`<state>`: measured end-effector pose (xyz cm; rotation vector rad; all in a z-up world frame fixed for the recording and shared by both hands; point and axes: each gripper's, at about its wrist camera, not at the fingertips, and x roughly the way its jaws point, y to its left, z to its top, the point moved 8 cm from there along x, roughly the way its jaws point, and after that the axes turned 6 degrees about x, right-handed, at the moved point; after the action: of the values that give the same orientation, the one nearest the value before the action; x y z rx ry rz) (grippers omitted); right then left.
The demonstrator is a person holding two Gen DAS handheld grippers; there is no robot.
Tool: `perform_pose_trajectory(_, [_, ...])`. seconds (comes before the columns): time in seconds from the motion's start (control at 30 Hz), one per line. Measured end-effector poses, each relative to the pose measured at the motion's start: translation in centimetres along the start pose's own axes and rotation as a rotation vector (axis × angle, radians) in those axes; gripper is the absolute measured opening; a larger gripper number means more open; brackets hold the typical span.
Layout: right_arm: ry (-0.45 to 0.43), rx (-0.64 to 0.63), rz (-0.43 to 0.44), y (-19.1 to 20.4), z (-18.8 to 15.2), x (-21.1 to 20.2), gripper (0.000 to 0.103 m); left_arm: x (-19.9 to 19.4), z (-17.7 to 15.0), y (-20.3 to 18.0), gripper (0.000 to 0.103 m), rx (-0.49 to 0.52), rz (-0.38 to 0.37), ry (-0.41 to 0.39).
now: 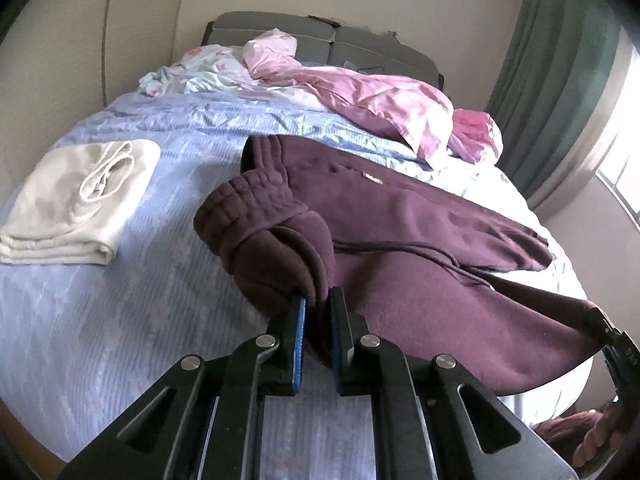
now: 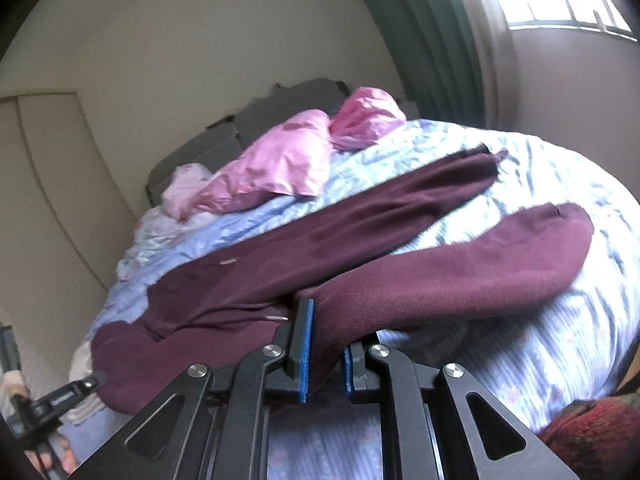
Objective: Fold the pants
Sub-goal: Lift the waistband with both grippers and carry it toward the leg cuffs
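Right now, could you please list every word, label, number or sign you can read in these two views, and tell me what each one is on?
Nothing reads cleanly.
Small light tag on the maroon fleece pants, tag at: too small and blurred to read.
White marking on the black right gripper seen from the left wrist: perhaps "D13", uncertain.
White lettering on the black left gripper seen from the right wrist: blurred, unreadable.

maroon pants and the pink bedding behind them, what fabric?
Maroon drawstring sweatpants: likely cotton fleece or brushed jersey; matte, thick soft folds, ribbed elastic waistband, fuzzy inner face showing at the waistband. Crumpled pink bedding: probably satin or polyester; shiny highlights, sharp thin creases. Fibre content can't be confirmed.
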<state>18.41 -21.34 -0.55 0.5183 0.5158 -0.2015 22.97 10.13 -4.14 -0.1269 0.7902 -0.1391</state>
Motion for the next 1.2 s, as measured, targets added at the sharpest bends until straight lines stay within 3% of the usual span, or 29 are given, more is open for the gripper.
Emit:
perform_pose_trajectory(0.2, [0.067, -0.037, 0.019, 0.6, 3.0, 0.7, 0.013, -0.1, 3.6, -1.3, 0.012, 0.048, 0.076, 0.003])
perform_pose_trajectory(0.33, [0.134, -0.169, 0.017, 2.6, 6.7, 4.3, 0.013, 1.9, 7.2, -1.8, 0.012, 0.064, 0.125, 0.026])
perform_pose_trajectory(0.47, [0.146, -0.206, 0.008, 4.2, 10.3, 7.7, 0.013, 4.1, 12.1, -2.3, 0.012, 0.060, 0.171, 0.039])
perform_pose_trajectory(0.57, [0.193, -0.188, -0.014, 5.2, 12.7, 12.2, 0.013, 7.3, 15.9, -2.0, 0.012, 0.044, 0.212, 0.075])
perform_pose_trajectory(0.73, [0.275, -0.201, -0.058, 6.1, 14.7, 20.2, 0.013, 13.5, 19.5, -1.3, 0.012, 0.026, 0.265, 0.134])
perform_pose_trajectory(0.87, [0.368, -0.179, -0.066, 6.0, 14.8, 27.2, 0.013, 18.6, 20.8, -0.6, 0.013, 0.028, 0.295, 0.180])
perform_pose_trajectory(0.97, [0.381, -0.199, -0.082, 6.2, 14.3, 31.1, 0.013, 22.6, 21.2, 0.2, 0.014, 0.032, 0.304, 0.203])
perform_pose_trajectory(1.03, [0.399, -0.203, -0.093, 6.0, 13.5, 33.7, 0.013, 24.6, 21.5, 0.8, 0.016, 0.061, 0.335, 0.201])
perform_pose_trajectory(1.07, [0.408, -0.201, -0.097, 5.9, 13.2, 34.7, 0.013, 25.2, 21.7, 1.1, 0.016, 0.095, 0.387, 0.183])
perform_pose_trajectory(1.1, [0.414, -0.203, -0.104, 5.7, 12.8, 35.6, 0.013, 25.7, 22.0, 1.6, 0.018, 0.151, 0.469, 0.163])
perform_pose_trajectory(1.13, [0.412, -0.213, -0.122, 5.5, 12.4, 36.6, 0.013, 25.9, 22.1, 2.0, 0.034, 0.175, 0.502, 0.161])
perform_pose_trajectory(1.2, [0.405, -0.245, -0.164, 5.0, 12.0, 38.2, 0.013, 26.4, 21.8, 2.1, 0.055, 0.226, 0.499, 0.160])
